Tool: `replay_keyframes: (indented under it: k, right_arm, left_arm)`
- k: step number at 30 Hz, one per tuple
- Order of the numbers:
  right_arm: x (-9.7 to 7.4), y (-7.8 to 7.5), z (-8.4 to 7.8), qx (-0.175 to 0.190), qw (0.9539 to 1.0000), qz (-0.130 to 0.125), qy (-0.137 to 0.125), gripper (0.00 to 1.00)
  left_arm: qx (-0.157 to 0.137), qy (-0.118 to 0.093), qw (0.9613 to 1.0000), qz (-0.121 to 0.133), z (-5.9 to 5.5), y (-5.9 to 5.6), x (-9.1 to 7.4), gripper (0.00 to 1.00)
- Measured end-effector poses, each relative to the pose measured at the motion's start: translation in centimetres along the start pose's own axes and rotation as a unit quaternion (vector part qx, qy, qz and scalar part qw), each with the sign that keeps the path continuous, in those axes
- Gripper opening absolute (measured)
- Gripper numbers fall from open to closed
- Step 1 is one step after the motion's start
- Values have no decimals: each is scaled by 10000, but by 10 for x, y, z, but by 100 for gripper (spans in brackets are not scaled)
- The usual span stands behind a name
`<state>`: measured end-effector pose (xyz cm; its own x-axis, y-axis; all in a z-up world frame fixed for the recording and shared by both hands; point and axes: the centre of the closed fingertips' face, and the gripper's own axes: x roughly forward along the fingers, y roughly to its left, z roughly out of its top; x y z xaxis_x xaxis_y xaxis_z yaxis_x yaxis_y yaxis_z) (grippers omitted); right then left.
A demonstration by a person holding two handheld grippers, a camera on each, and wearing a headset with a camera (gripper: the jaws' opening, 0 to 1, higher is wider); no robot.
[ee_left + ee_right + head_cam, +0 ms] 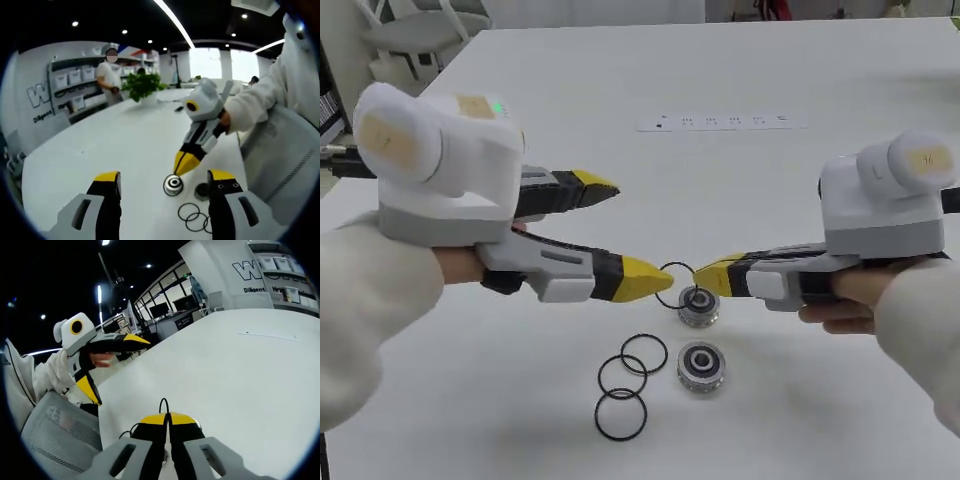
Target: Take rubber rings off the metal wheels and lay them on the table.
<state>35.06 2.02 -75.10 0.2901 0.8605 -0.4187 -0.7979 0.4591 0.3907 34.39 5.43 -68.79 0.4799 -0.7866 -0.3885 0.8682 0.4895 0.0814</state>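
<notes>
The left gripper (640,235) hangs wide open beside the far wheel (698,303), where the right gripper (705,277) pinches a ring (672,264) shut-jawed; next, probably, pull it clear and lay it by three rings (623,392) on the table (770,200).

3 rings (623,390) on table (770,200) | L of near wheel (701,366) | far wheel (698,303) behind

Can't read the print on the strip (720,122). In the head view, lose part of the ring (672,283) behind the right tongs (705,277). In the right gripper view, see just a loop of it. In the left gripper view, find one wheel (201,190) half hidden by that view's own jaw.
</notes>
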Motion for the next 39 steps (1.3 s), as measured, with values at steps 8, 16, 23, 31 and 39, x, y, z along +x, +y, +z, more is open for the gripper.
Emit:
replay_keyframes:
  k: [8, 16, 23, 31, 39]
  right_arm:
    - [3, 12, 1, -36, 9999, 155, 22, 0]
    - [7, 26, 1, -123, 9994, 309, 83, 0]
    - [12, 39, -1, -155, 9987, 458, 160, 0]
    - [24, 58, -11, -271, 9966, 679, 384, 0]
    - [35, 74, -26, -436, 9931, 873, 643, 0]
  left_arm:
    - [-67, -37, 9998, 181, 0, 0, -25, 80]
    - [-139, 24, 9995, 296, -8, -3, -45, 89]
    - [-243, 132, 9987, 432, -22, -5, -62, 92]
    - [-501, 183, 9965, 645, -43, -8, -81, 94]
    - [-703, 316, 9943, 735, -67, -19, -93, 99]
